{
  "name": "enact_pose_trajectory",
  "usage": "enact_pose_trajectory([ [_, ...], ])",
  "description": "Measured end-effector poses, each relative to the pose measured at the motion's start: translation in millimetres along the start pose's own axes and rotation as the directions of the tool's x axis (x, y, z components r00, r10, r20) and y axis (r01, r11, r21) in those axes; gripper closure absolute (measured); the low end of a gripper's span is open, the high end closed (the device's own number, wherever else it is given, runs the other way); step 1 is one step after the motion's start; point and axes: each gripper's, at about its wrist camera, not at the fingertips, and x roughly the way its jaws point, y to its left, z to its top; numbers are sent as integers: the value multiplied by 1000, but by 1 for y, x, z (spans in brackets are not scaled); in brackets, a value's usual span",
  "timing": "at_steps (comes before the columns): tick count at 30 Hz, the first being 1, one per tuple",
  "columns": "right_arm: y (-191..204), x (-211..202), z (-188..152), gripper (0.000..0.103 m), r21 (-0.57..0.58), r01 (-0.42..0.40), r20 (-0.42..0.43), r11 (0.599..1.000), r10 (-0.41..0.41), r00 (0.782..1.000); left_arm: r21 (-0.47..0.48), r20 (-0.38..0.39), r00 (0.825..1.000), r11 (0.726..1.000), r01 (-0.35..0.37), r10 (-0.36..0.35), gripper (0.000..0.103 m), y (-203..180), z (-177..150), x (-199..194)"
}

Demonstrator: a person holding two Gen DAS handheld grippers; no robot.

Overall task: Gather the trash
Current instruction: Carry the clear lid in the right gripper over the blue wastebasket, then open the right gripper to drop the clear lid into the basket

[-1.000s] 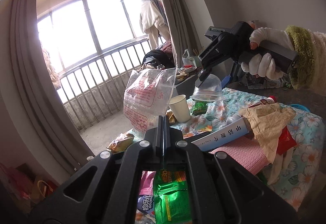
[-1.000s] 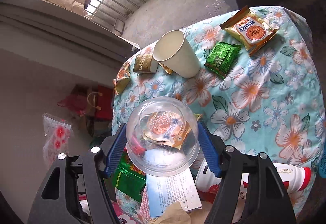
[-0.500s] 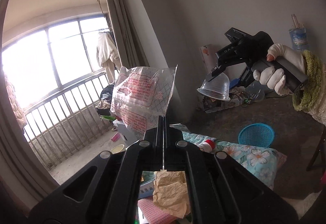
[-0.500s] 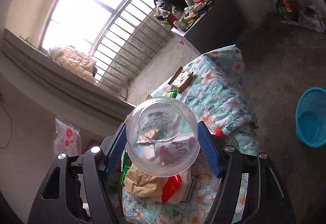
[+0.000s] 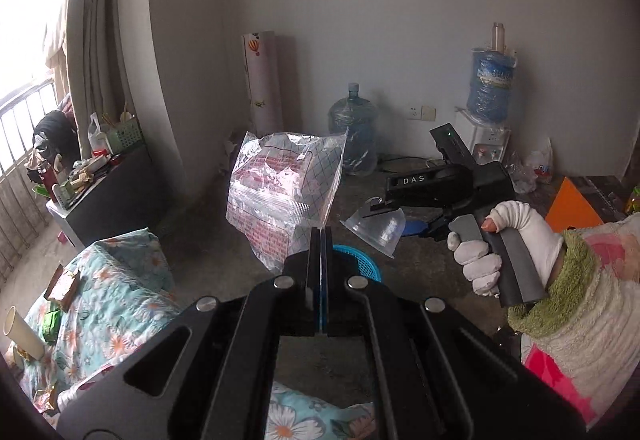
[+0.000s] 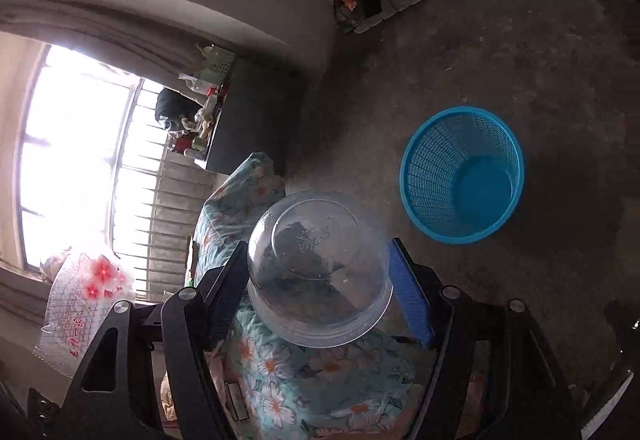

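Your left gripper (image 5: 319, 236) has its jaws pinched tight on the corner of a clear printed plastic bag (image 5: 285, 188), which sticks up in the air in front of it. Your right gripper (image 6: 318, 272) clamps a clear plastic bowl (image 6: 319, 268) between its jaws, bottom toward the camera, held above the edge of the flowered tablecloth (image 6: 304, 380). The blue basket (image 6: 463, 174) stands on the concrete floor (image 6: 520, 59), near the bowl and to its right. A paper cup (image 5: 22, 332) lies on the cloth at far left.
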Motion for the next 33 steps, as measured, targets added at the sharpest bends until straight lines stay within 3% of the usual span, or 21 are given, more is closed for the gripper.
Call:
enact_pose_trajectory([
  [5, -54, 39, 25, 36, 118, 39, -32, 992, -35, 999, -56, -152, 982, 993, 109, -116, 103, -11, -1, 118],
  [10, -90, 75, 52, 36, 200, 60, -42, 978, -52, 998, -59, -263, 953, 989, 138, -149, 103, -17, -10, 204],
  [14, -115, 101, 77, 34, 251, 55, -25, 966, -51, 998, -81, -294, 943, 987, 139, -157, 101, -14, -21, 260],
  [15, -122, 108, 81, 33, 272, 61, -26, 960, -56, 998, -78, -311, 940, 989, 123, -142, 93, -17, -22, 273],
  [16, -130, 115, 84, 30, 292, 72, -27, 954, -67, 997, -77, -322, 939, 992, 102, -122, 67, -12, -28, 284],
  [17, -137, 121, 86, 25, 304, 84, -27, 949, -80, 996, -76, -321, 942, 994, 80, -100, 49, -14, -30, 292],
  [20, -155, 137, 93, 25, 338, 95, -36, 936, -88, 995, -88, -339, 939, 996, 31, -59, 50, -11, -38, 302],
  [24, -160, 141, 84, 25, 311, 106, -35, 945, -100, 994, -174, -342, 936, 984, 21, -81, 50, 6, -40, 288],
  [28, -143, 121, 69, 25, 252, 96, 25, 963, -105, 994, -199, -292, 953, 980, 19, -78, 50, 14, -31, 260],
  [33, -101, 80, 33, 25, 143, 104, 145, 984, -124, 982, -244, -174, 978, 967, 74, -119, 45, 18, -21, 198],
])
